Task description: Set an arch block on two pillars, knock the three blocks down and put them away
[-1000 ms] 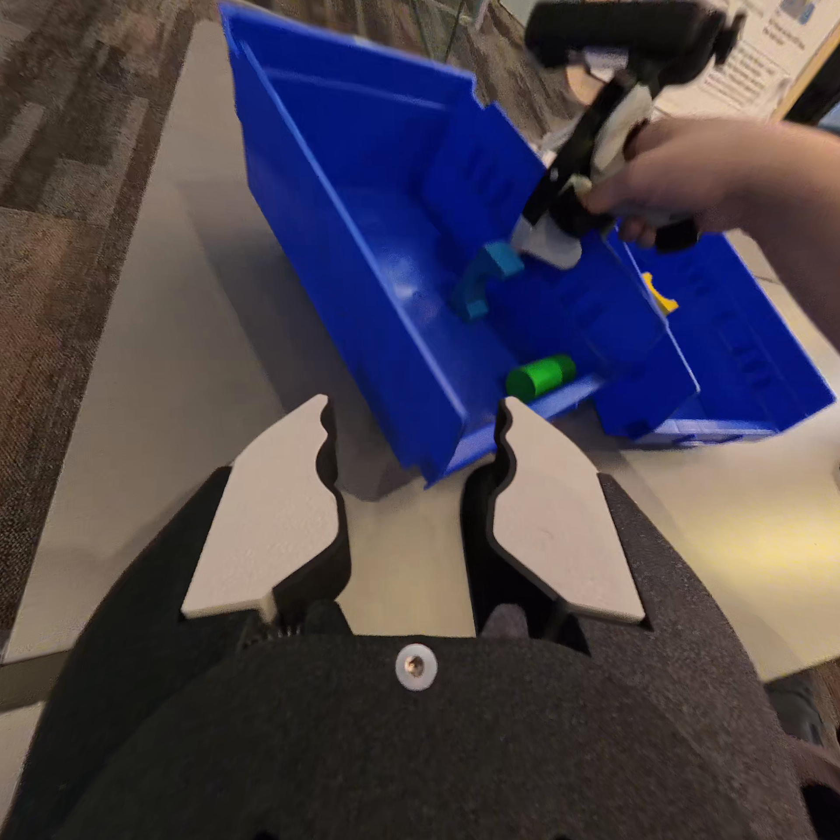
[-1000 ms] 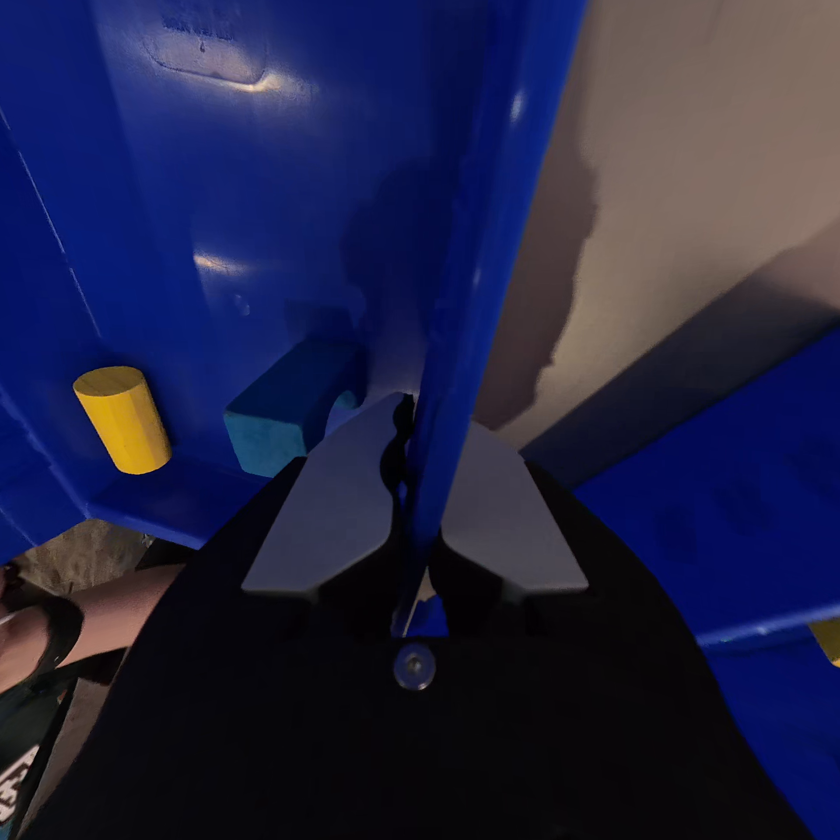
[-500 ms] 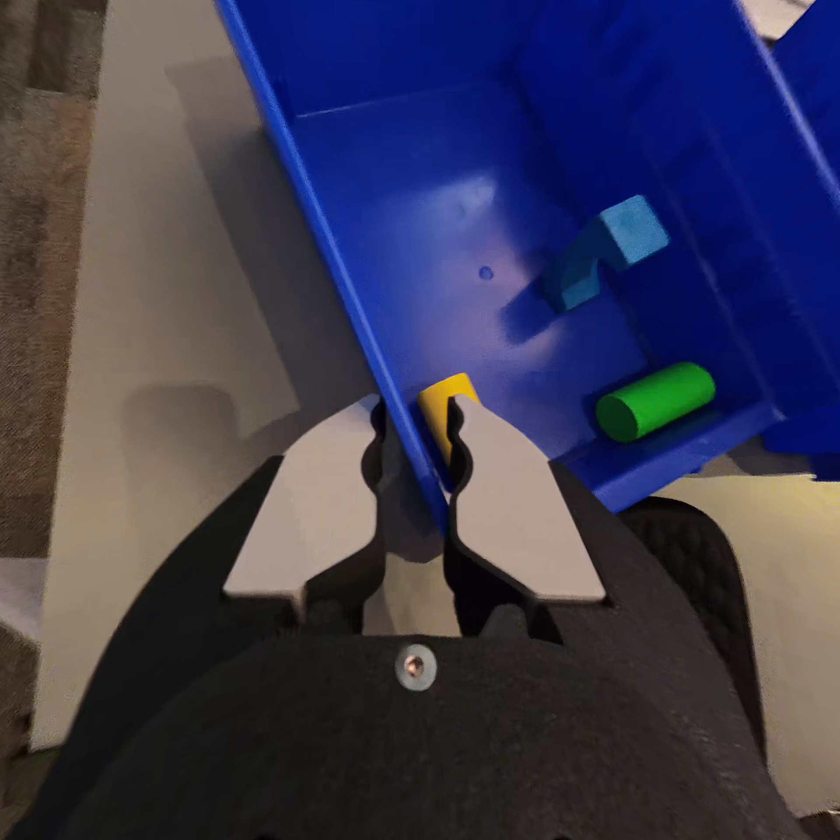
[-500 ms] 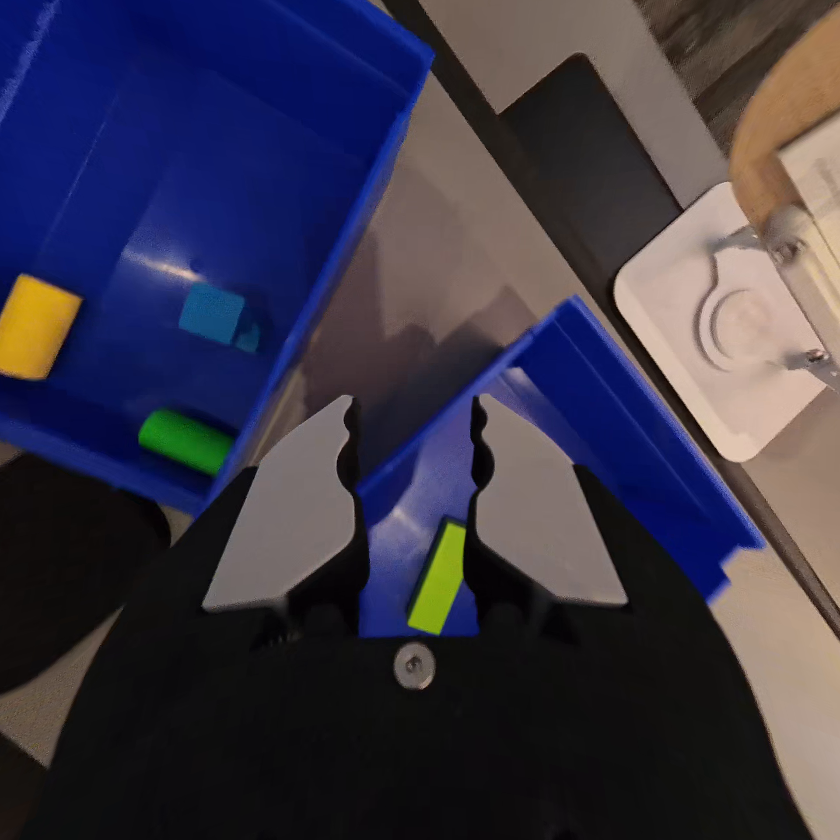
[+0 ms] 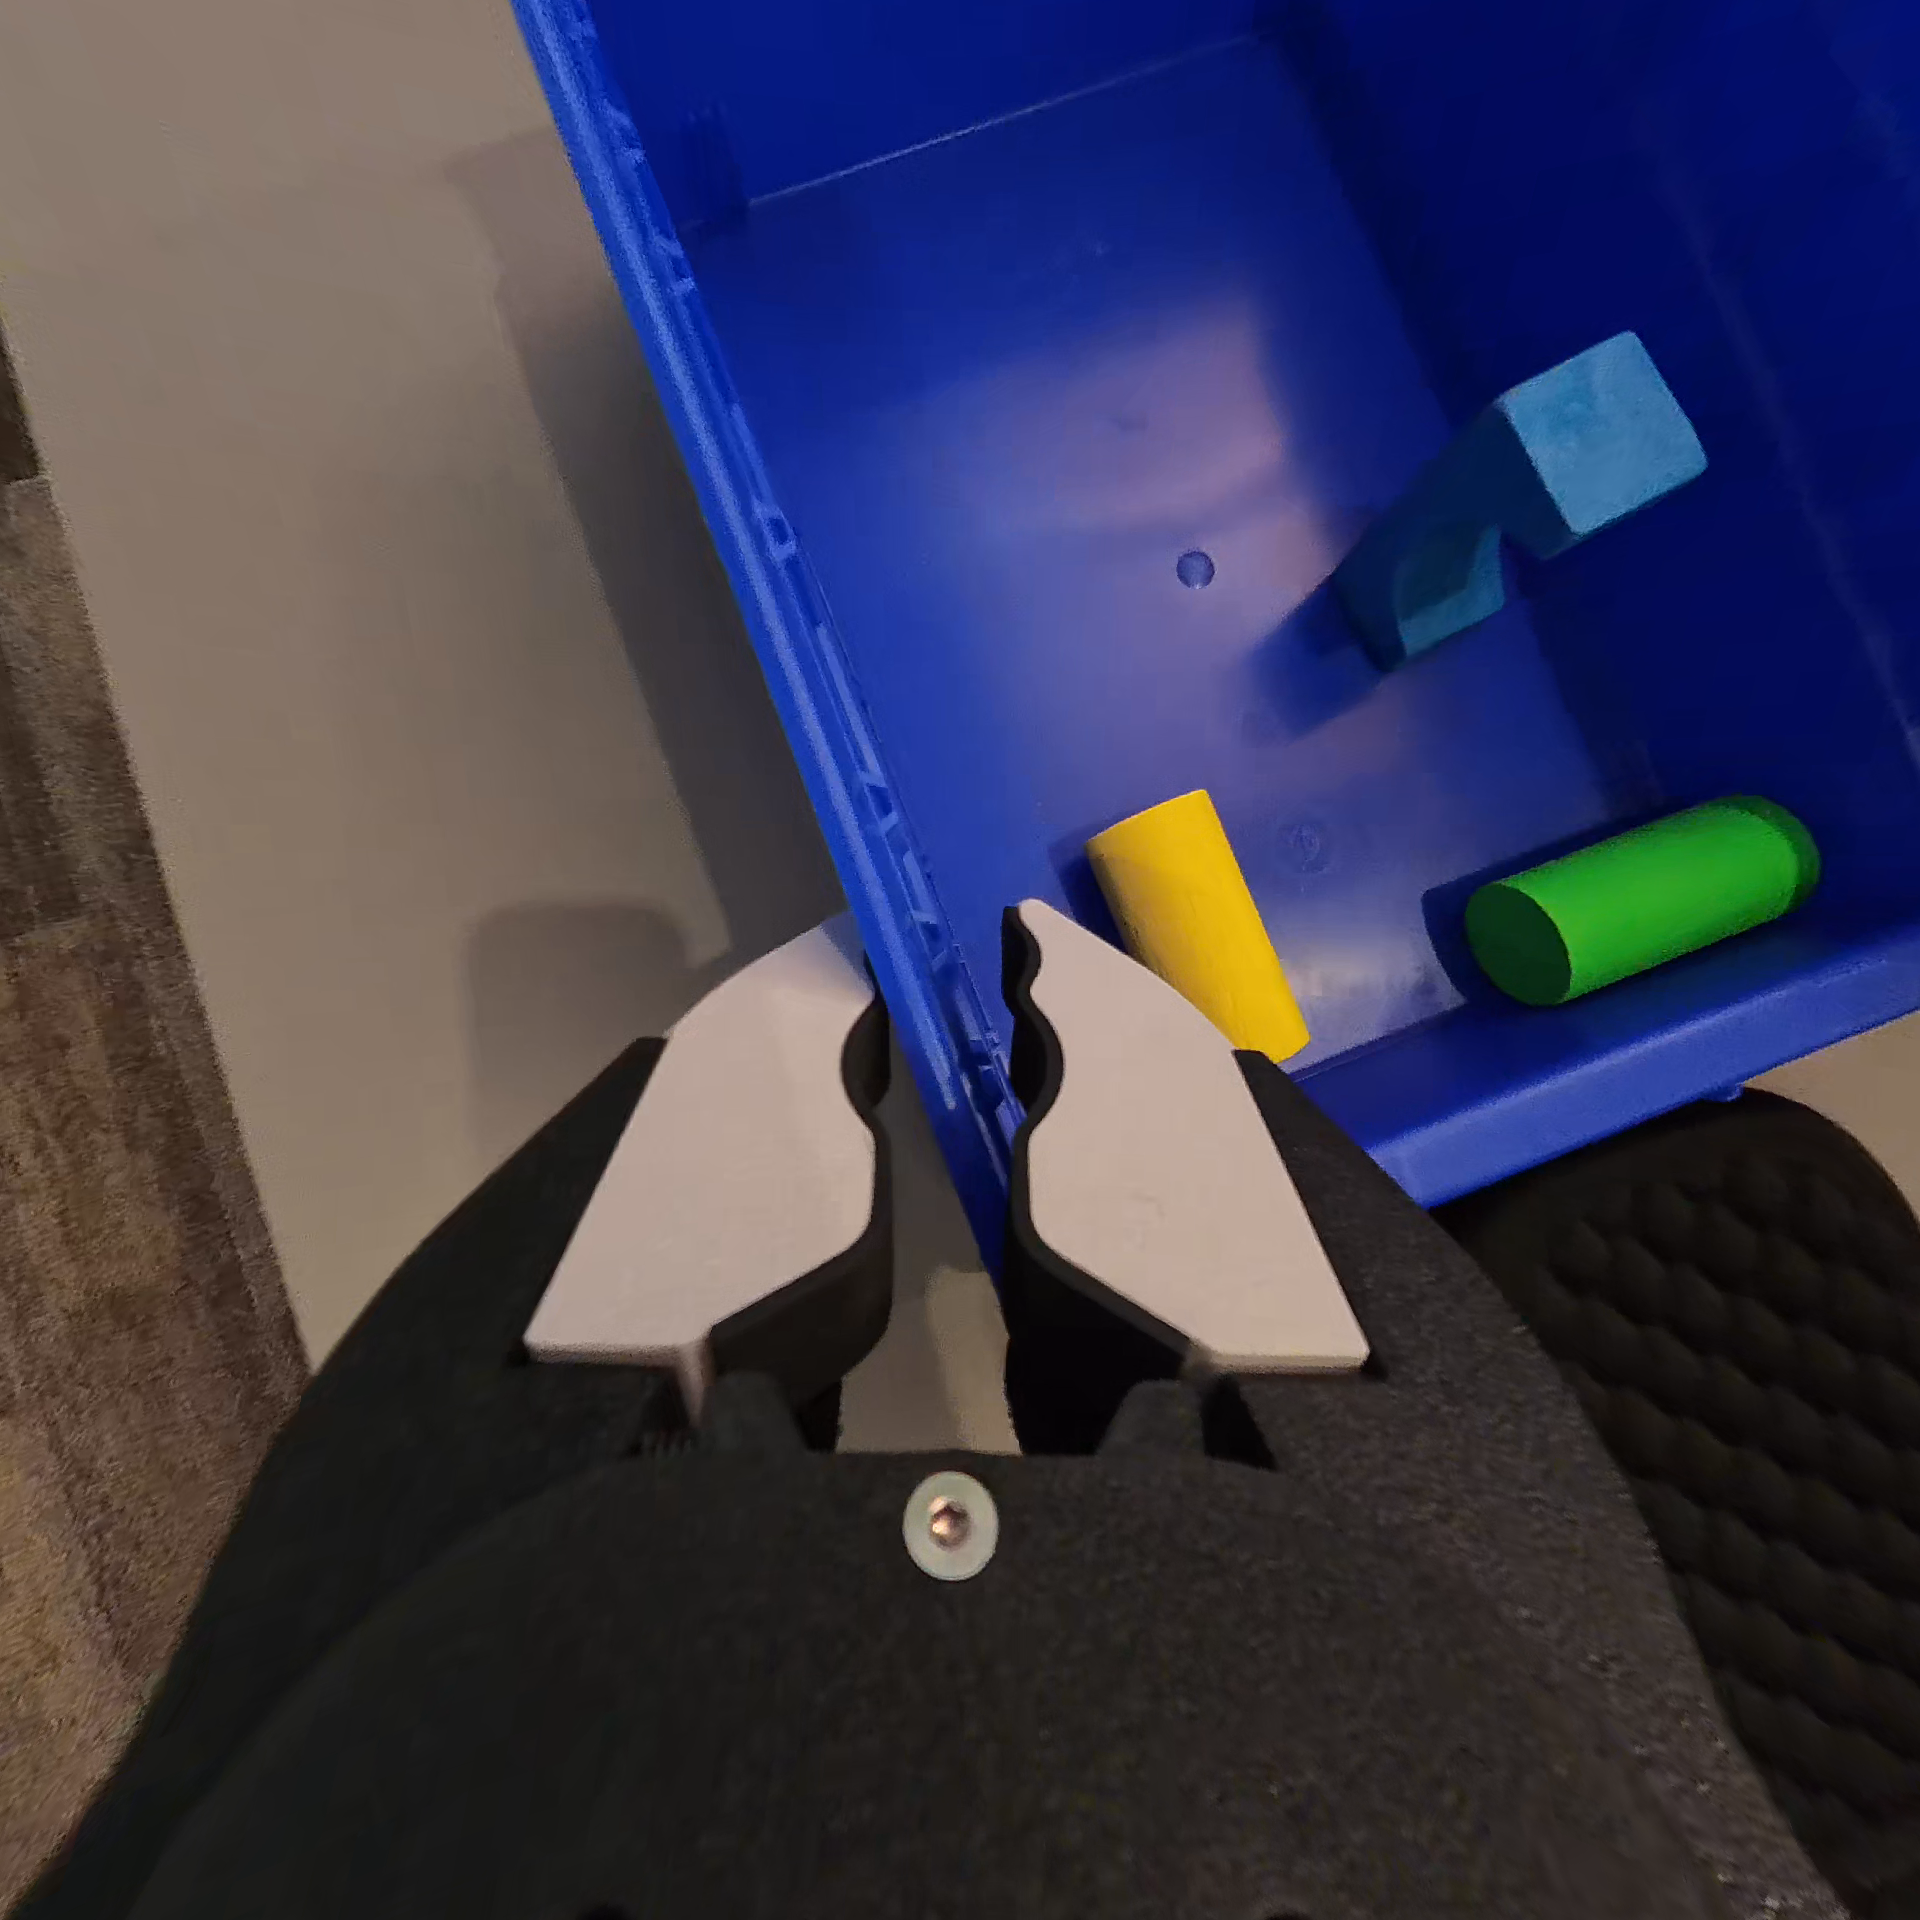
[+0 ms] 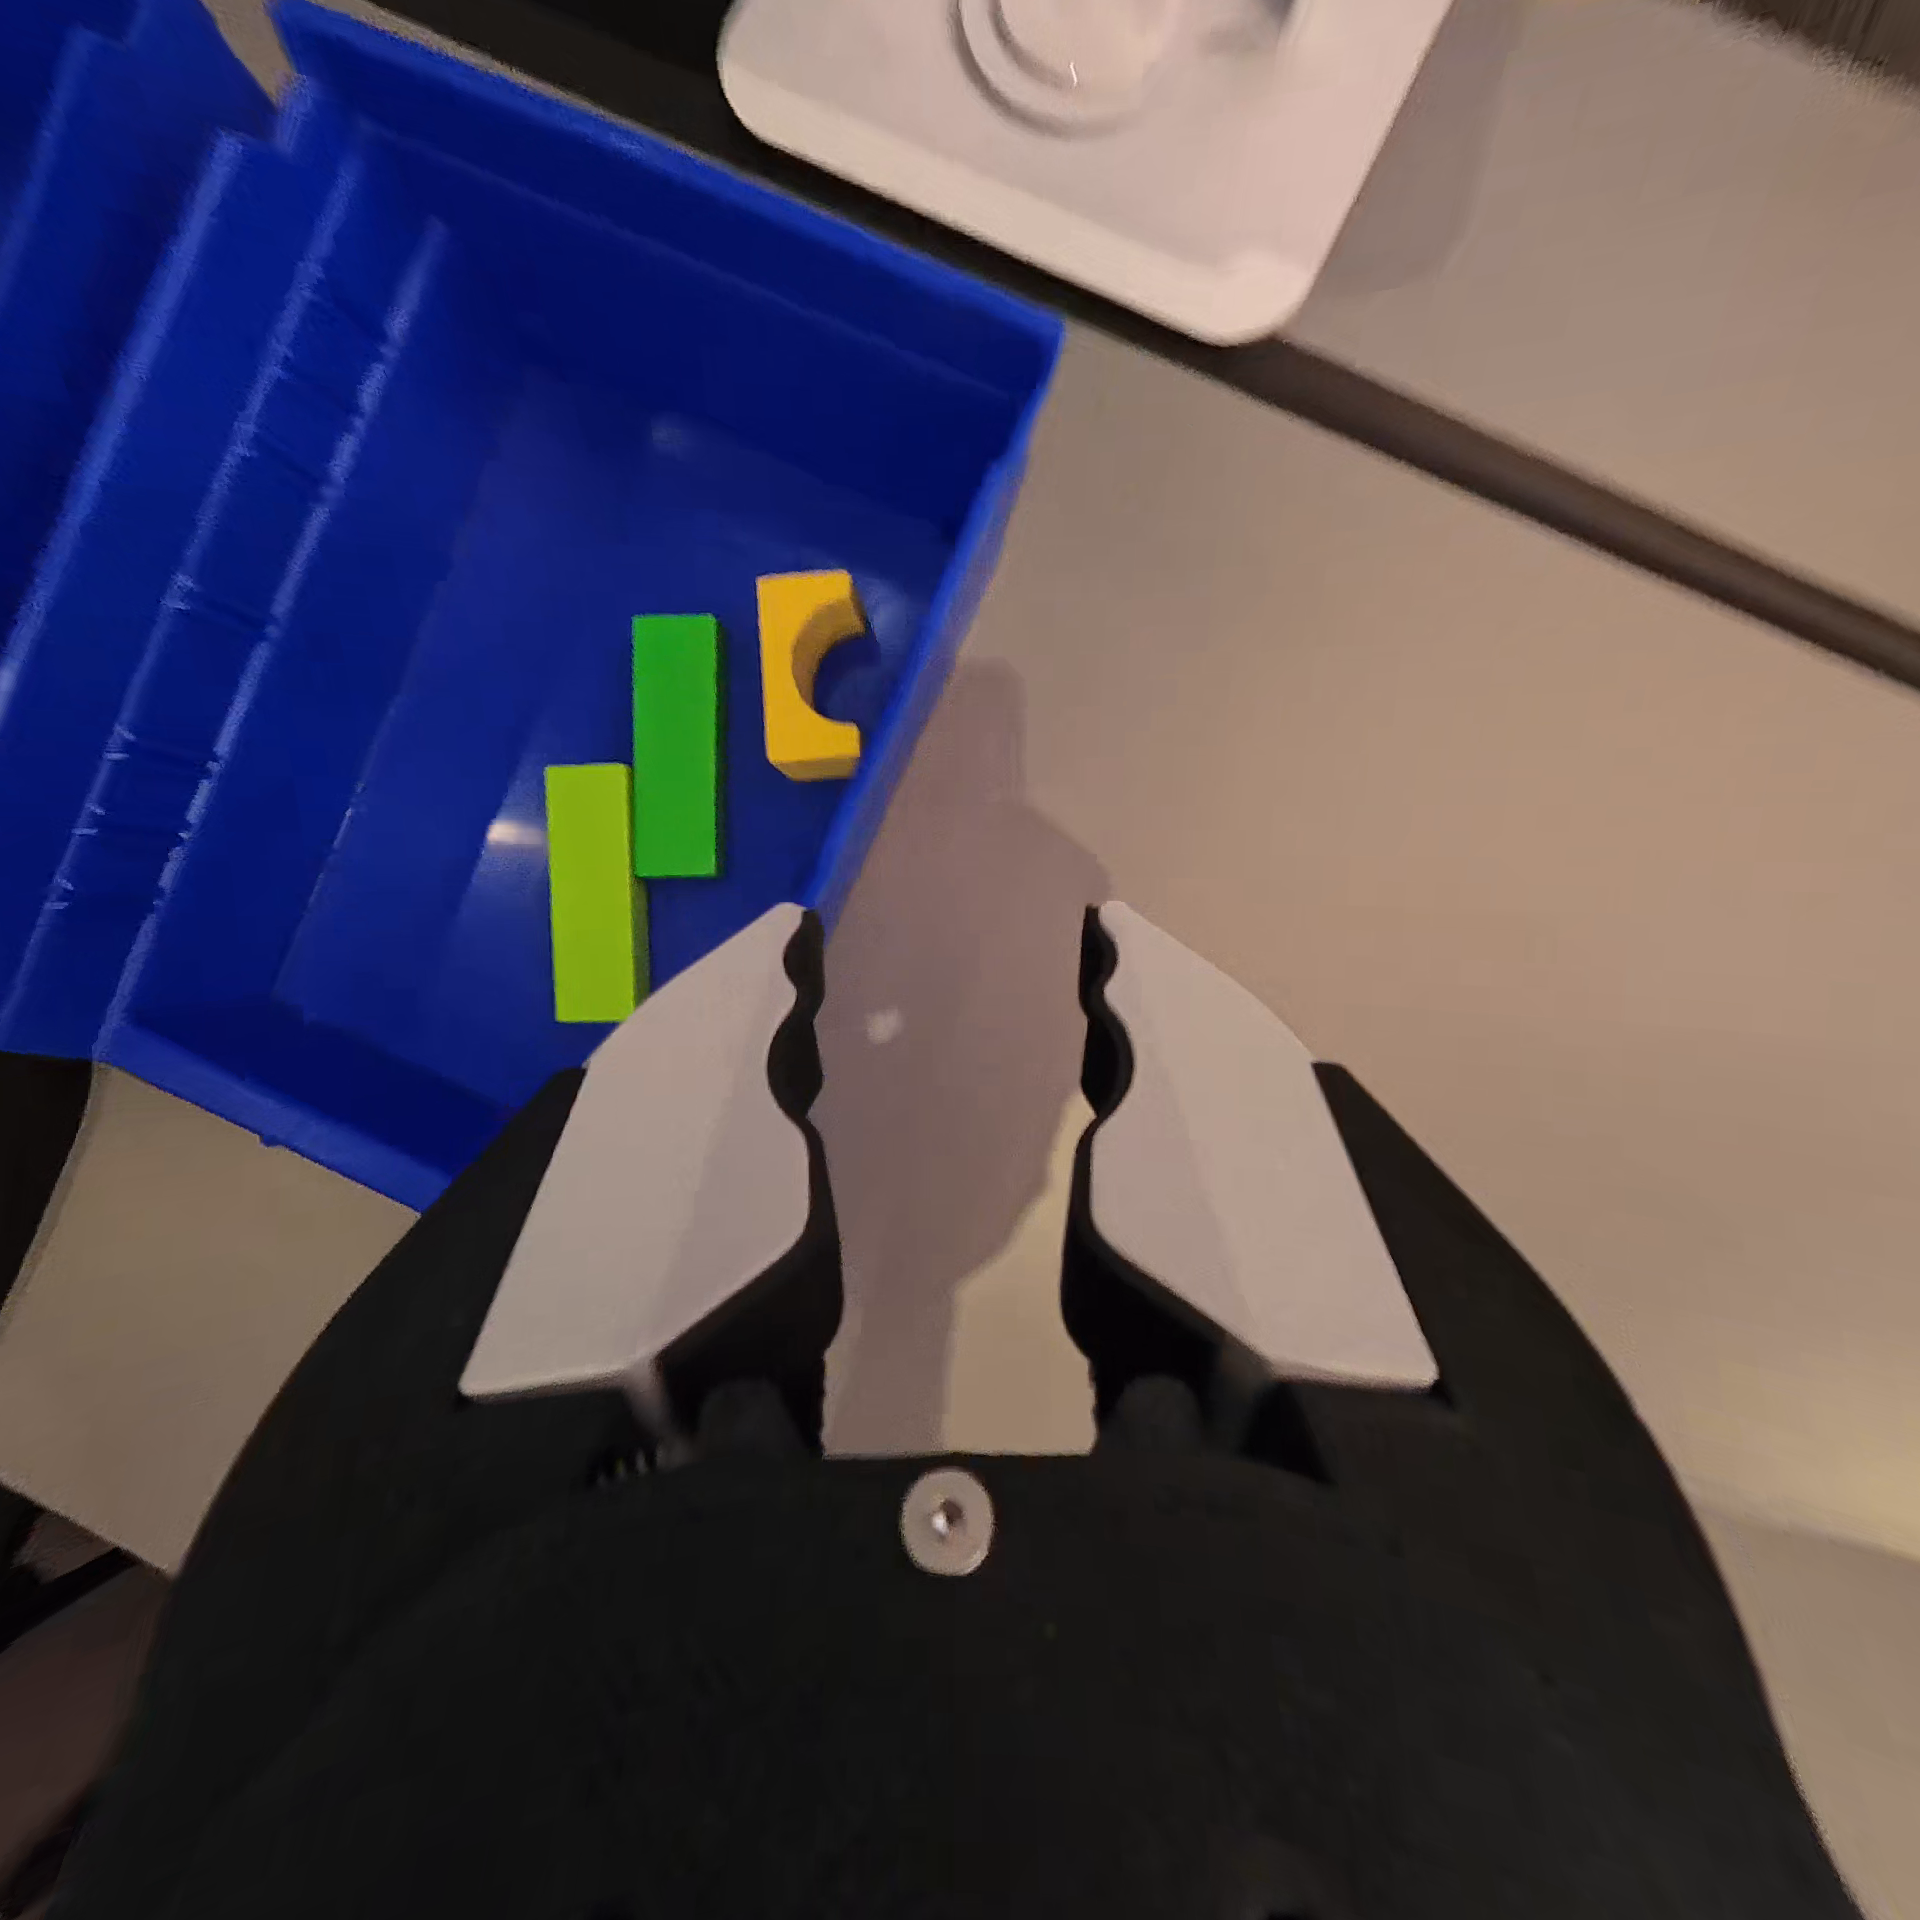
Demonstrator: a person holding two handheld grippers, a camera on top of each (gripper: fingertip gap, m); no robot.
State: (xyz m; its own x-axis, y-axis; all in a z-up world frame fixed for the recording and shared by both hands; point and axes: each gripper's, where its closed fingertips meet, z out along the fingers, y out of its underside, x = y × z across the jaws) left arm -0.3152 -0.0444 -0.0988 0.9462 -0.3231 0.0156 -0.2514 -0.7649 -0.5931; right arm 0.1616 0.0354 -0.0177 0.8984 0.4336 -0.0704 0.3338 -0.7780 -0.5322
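In the left wrist view a blue bin [image 5: 779,540] holds a blue arch block [image 5: 1517,499], a yellow cylinder [image 5: 1184,914] and a green cylinder [image 5: 1642,914], all lying on its floor. My left gripper [image 5: 930,925] straddles the bin's left wall near the front corner. One finger is outside and one inside, and they are shut on the rim. My right gripper [image 6: 948,912] is open and empty above the bare table [image 6: 1455,831], just right of a second blue bin [image 6: 935,665].
The second bin holds a yellow arch [image 6: 800,675], a dark green bar [image 6: 675,743] and a light green bar [image 6: 592,894]. A white base plate [image 6: 1091,156] lies beyond it. Carpet [image 5: 104,1039] lies past the table's left edge. A black textured object [image 5: 1714,1351] sits by the first bin's front. The right tips stand about 30 cm off the white base plate [image 6: 1091,156].
My left gripper moved up to the first bin and closed over its left wall. My right gripper let go of that bin's other wall, opened and swung right past the second bin.
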